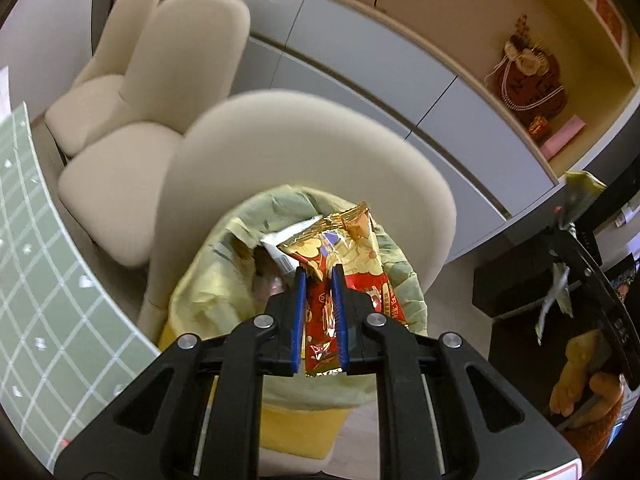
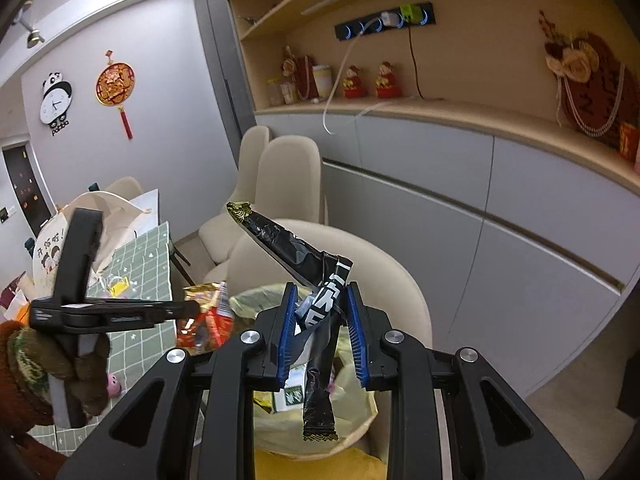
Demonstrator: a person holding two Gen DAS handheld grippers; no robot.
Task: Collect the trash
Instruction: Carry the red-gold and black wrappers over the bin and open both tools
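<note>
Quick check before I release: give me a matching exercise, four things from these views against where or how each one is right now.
Things:
1. red and gold wrapper
2. black wrapper
3. bin liner
4. panda clock

States:
A. hangs on the wall
B. clamped in the right tool
C. yellow-green, folded over the bin's rim
D. clamped in the left tool, above the bin

Pairs: 1-D, 2-B, 3-C, 4-A
</note>
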